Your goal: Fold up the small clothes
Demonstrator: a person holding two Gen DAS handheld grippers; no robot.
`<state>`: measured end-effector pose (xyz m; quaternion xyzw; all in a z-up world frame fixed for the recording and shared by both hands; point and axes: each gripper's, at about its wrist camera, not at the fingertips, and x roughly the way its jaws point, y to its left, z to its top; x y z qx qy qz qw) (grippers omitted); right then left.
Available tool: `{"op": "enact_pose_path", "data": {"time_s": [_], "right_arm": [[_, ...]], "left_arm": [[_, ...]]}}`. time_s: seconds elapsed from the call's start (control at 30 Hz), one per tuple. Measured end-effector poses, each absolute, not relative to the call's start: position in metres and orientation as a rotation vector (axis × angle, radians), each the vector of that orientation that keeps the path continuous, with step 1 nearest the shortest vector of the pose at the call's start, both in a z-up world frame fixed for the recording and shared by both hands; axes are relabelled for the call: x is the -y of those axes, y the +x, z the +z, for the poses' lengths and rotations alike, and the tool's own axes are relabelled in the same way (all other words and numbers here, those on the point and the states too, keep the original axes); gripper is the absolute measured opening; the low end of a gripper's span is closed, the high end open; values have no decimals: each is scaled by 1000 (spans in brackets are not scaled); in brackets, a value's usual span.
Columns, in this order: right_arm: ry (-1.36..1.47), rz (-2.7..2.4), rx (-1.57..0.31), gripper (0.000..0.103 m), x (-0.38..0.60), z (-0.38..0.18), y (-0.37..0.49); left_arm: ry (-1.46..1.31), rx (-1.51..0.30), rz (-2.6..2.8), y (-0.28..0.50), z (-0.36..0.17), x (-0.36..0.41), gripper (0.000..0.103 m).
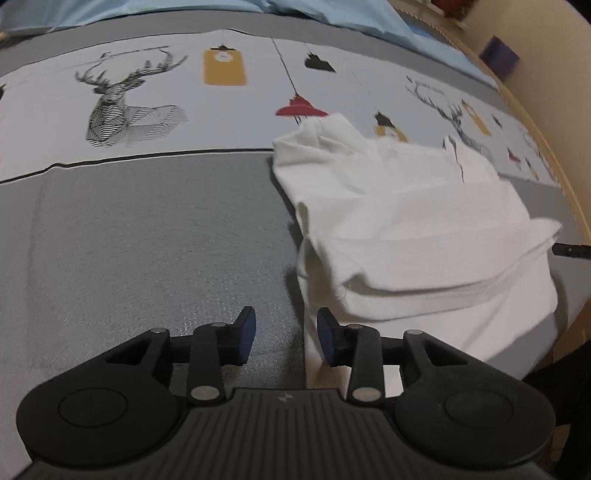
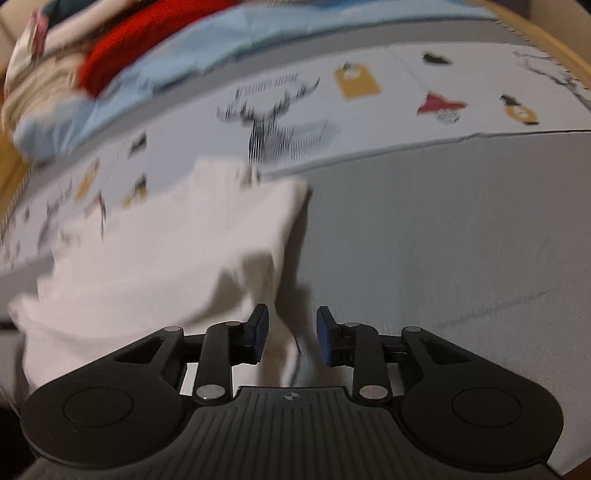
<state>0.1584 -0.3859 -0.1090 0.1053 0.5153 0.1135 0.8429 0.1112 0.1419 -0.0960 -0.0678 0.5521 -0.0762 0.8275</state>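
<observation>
White garment (image 1: 413, 229) lies part-folded on the bed (image 1: 147, 229), straddling the grey band & the printed strip w/ the deer (image 1: 125, 107). Your left claw (image 1: 286, 334) is parted w/ nothing between the pads; its right pad sits at the cloth's near-left edge. Grey bedspread to the left is open room. Your right claw (image 2: 290, 334) is also parted, over the garment's (image 2: 166, 266) near-right edge, gripping nothing that you can make out; view is blurred. Bed edge runs close on the garment's far side. Blue bedding (image 1: 332, 14) sits behind.
</observation>
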Motion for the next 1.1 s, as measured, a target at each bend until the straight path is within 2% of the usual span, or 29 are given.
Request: {"op": "enact_pose_path", "data": {"time_s": [0.23,0.43,0.5,0.87,0.93,0.97,1.0,1.07,1.1], "right_arm": [[82,299,-1115,30,357,-119,170],[-7,309,-1034,34,331,-114,188],[-21,299,-1012,37,326,-114,195],[-42,278,-962,40,317,-126,224],[-37,276,-964,40,317,-127,227],[-37,279,-962,39,317,-127,229],[-38,277,-959,30,317,-126,230],[-40,268,-942,10,319,-120,231],[-21,271,-926,9,321,-115,231]], "left_arm": [[-26,-1134,-209,134,-99,-111,41],[25,-1082,-196,151,-99,-98,41],[35,-1067,-184,158,-99,-95,41],[14,-1054,-147,190,-111,-100,40],[0,-1061,-156,193,-113,-101,36],[3,-1057,-162,193,-113,-101,24],[13,-1047,-167,194,-111,-100,14],[11,-1026,-172,195,-107,-101,10],[1,-1017,-177,195,-104,-102,8]]}}
